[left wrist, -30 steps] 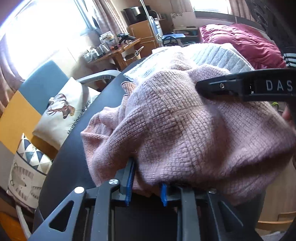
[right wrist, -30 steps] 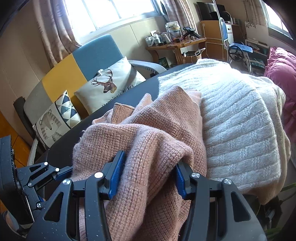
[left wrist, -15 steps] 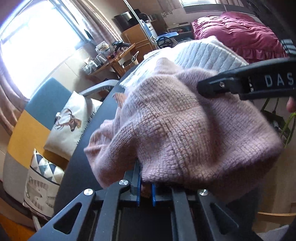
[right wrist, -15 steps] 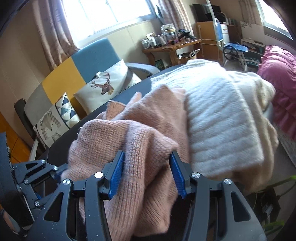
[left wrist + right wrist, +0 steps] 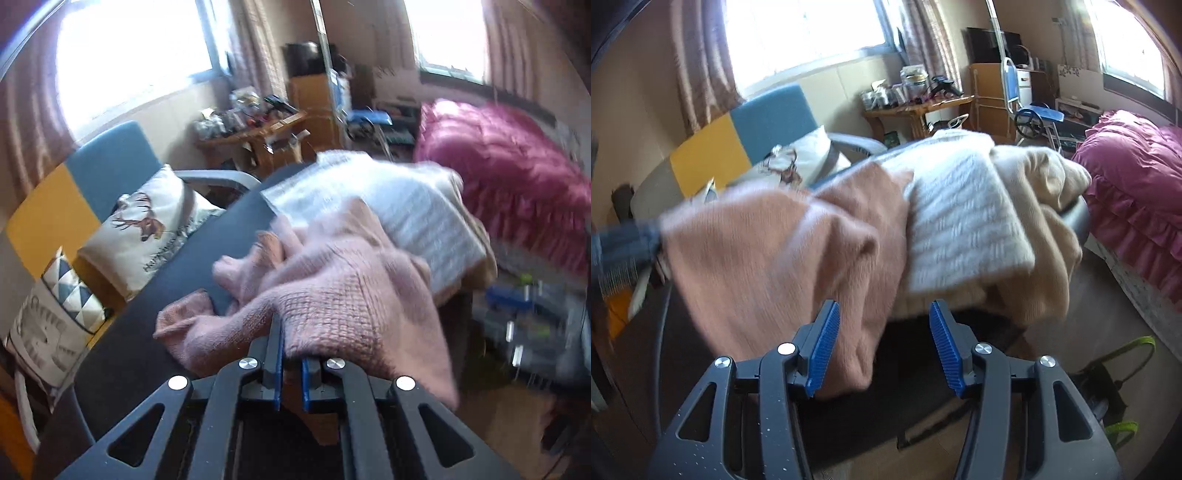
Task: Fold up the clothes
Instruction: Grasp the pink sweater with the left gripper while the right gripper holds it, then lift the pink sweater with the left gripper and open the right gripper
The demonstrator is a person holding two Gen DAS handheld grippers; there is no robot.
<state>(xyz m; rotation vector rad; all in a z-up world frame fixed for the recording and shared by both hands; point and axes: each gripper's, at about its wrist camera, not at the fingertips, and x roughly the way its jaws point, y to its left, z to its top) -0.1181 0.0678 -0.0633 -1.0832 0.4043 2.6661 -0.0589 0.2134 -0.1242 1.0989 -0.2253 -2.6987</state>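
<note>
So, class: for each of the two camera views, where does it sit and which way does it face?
Left wrist: on the left gripper, facing along shut fingers pinching the pink sweater over the dark table.
Right wrist: on the right gripper, fingers open, facing the sweater and the white knit.
Shared: sweater, white knit, deer cushion, magenta bedding.

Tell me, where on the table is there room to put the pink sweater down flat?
The bare dark table on the cushion side, left of the pink sweater, is free. The far right is crowded: a white sweater lies on a cream one. The left tongs pinch the pink sweater; the right tongs are open.
</note>
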